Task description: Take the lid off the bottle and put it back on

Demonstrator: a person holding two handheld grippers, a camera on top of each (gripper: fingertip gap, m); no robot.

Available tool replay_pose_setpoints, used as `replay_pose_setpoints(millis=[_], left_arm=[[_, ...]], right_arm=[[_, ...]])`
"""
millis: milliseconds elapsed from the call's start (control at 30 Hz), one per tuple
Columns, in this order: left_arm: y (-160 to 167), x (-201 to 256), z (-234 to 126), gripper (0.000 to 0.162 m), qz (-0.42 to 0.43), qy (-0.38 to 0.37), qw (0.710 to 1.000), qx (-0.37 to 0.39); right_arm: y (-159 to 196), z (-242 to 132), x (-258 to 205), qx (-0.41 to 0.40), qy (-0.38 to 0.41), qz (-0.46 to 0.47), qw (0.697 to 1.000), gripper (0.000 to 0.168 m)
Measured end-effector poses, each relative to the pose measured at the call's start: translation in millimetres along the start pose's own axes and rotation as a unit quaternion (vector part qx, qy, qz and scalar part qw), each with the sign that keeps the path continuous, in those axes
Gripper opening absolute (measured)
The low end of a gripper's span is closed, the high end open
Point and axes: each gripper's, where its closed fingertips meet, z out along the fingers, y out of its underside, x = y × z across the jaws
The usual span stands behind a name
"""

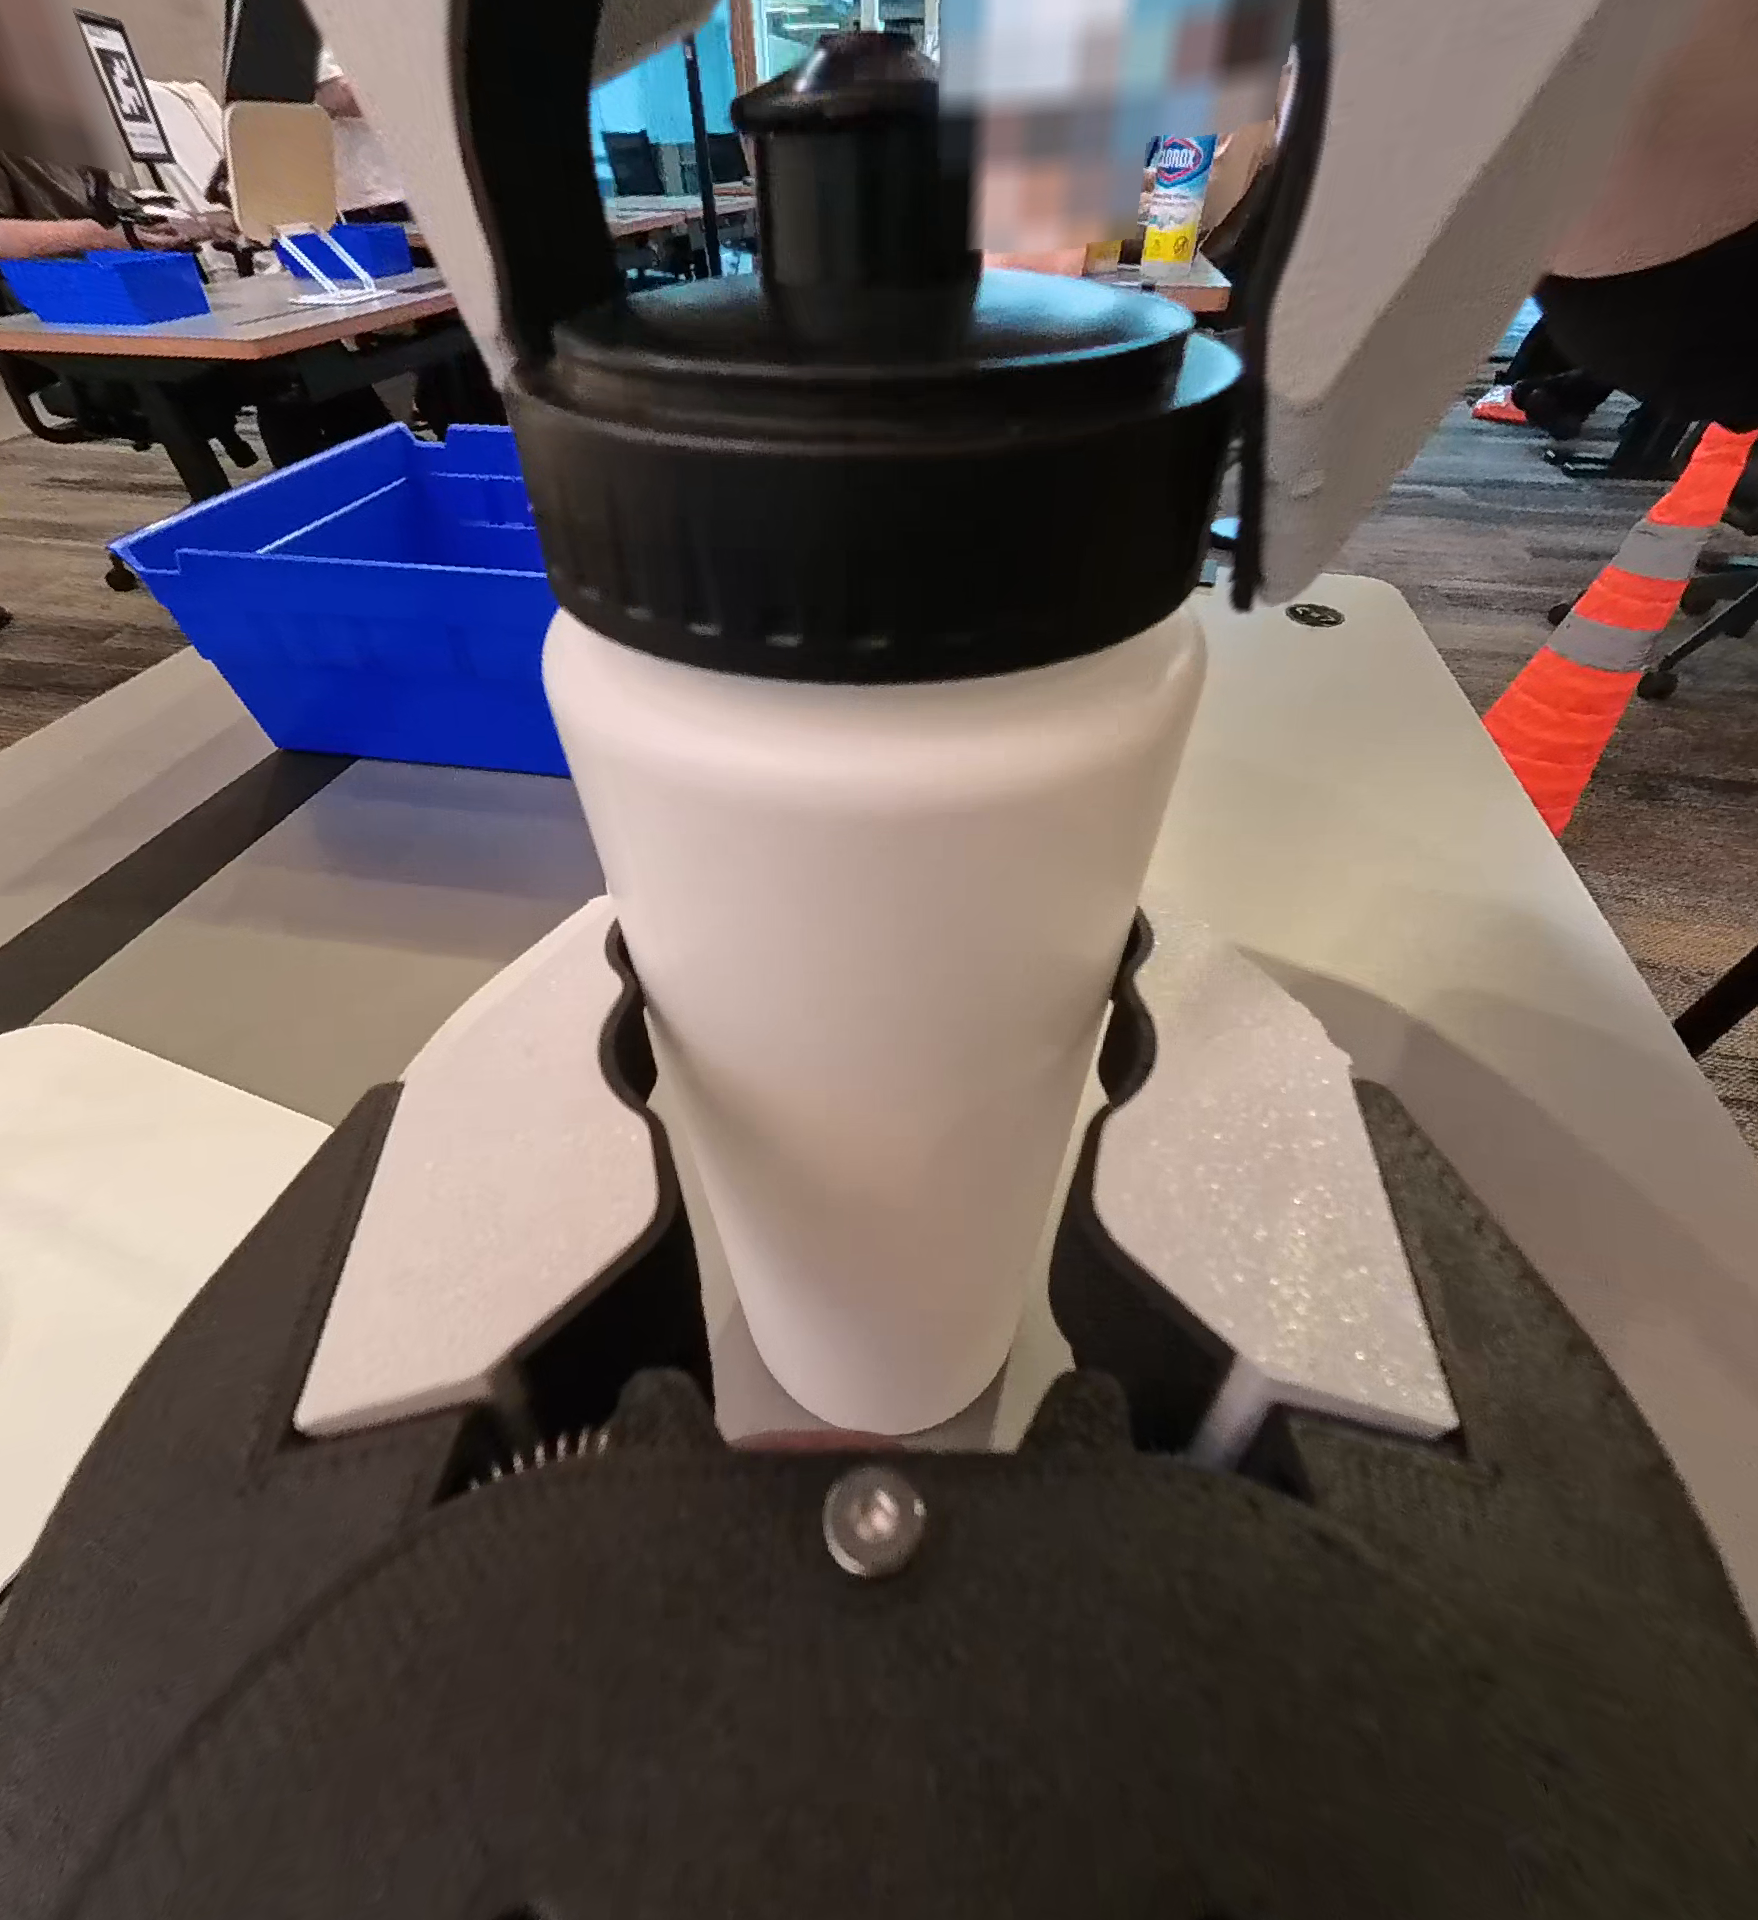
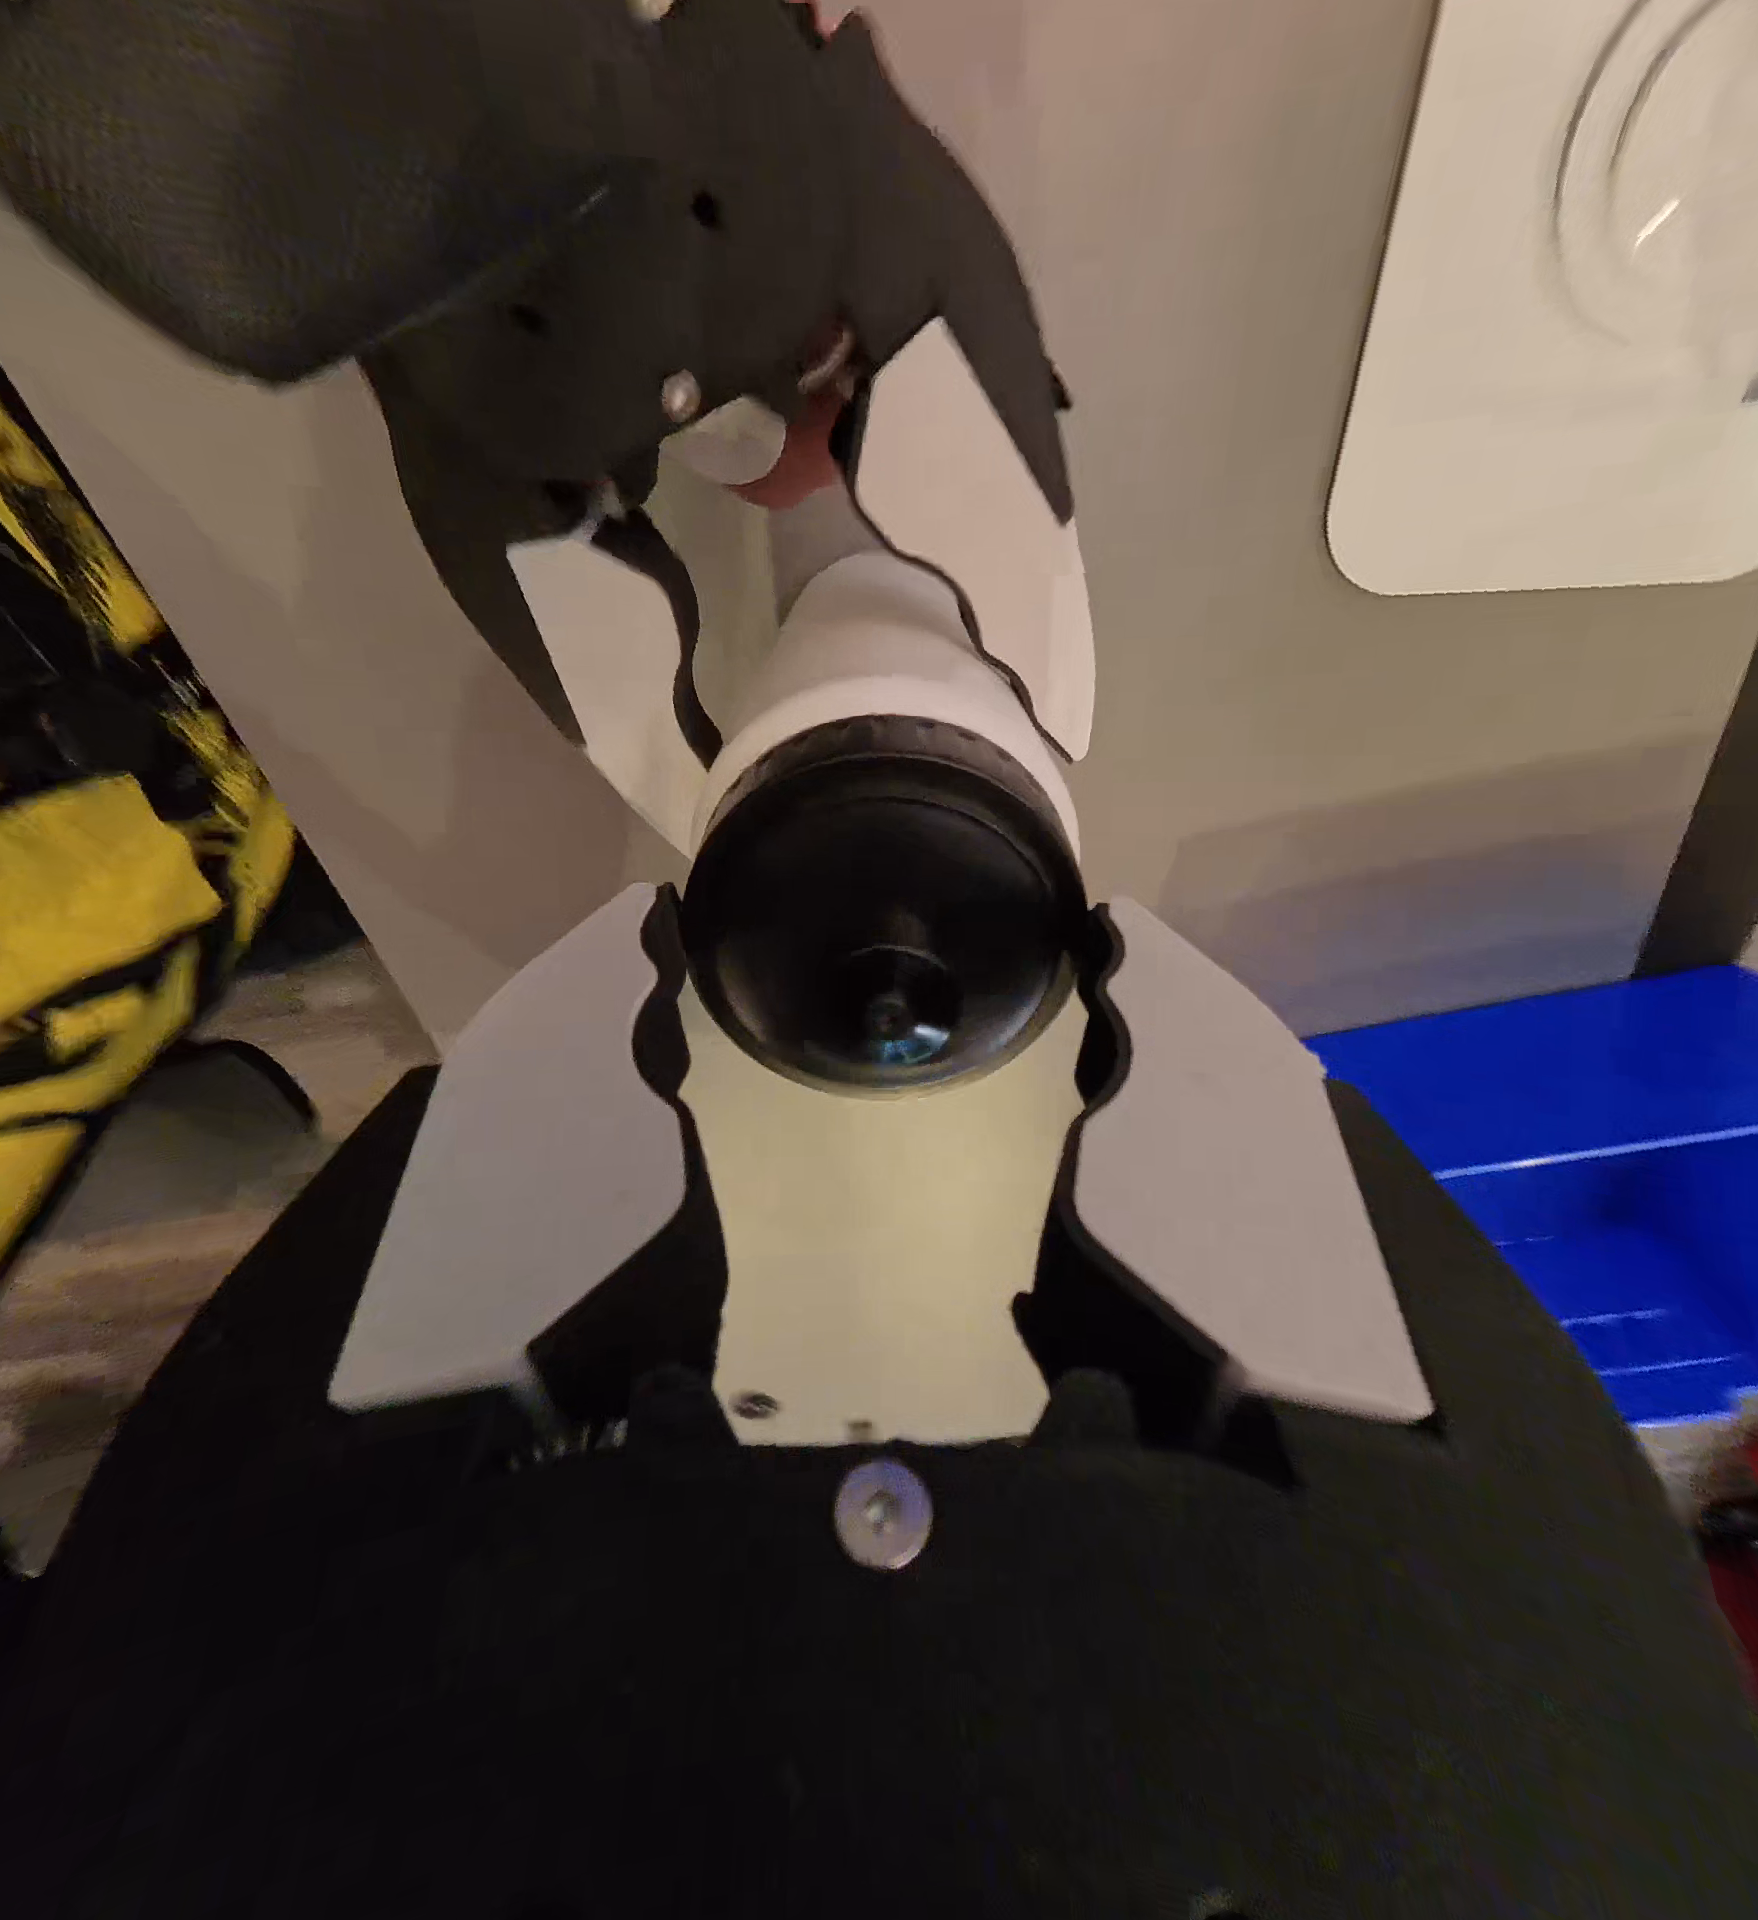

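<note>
The white bottle (image 1: 875, 987) stood upright on the pale worktop (image 1: 1374, 831), gripped low on its body by the left gripper (image 1: 875, 1039), whose white fingers (image 1: 501, 1174) were closed against both sides of it. The black lid (image 1: 875, 499), with its pull spout (image 1: 854, 187) on top, sat on the bottle's neck; whether it was screwed fully home cannot be told. The right gripper (image 1: 885, 312) came down from above, and its fingers (image 1: 1374, 312) lay to either side of the lid, set narrow and at its ribbed rim.

In the right wrist view, looking straight down, the lid (image 2: 880, 914) filled the gap between the right gripper's (image 2: 880, 997) fingers (image 2: 542, 1143), their black inner edges touching or just beside the rim on both sides. Below it the bottle (image 2: 875, 655) ran away toward the left gripper (image 2: 833, 582), which clamped its lower part.

A blue bin (image 1: 355, 623) stood on the worktop just behind and to the left of the bottle, towards the far edge. A white tray (image 2: 1602, 312) lay near the worktop's left edge. Off the right edge, an orange traffic cone (image 1: 1613, 623) stood on the carpeted floor (image 1: 1477, 520).
</note>
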Motion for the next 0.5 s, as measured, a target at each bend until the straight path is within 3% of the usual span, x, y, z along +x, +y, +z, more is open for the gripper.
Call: replay_pose_setpoints(millis=[67,233,500], left_arm=[[0.2,0.2,-0.6,0.085,0.001,0.0,1.0,-0.001],[0.0,0.0,0.0,0.085,0.0,0.001,1.0,0.001],[0.0,0.2,-0.5,0.085,0.0,0.001,1.0,0.002]], right_arm=[[3.7,0.1,-0.6,-0.009,0.008,-0.057,0.998,0.084],[-12.5,-14.2,-5.8,0.048,0.038,-0.202,0.977,0.085],[-8.2,-2.6,-0.7,0.027,0.029,-0.217,0.975,0.071]])
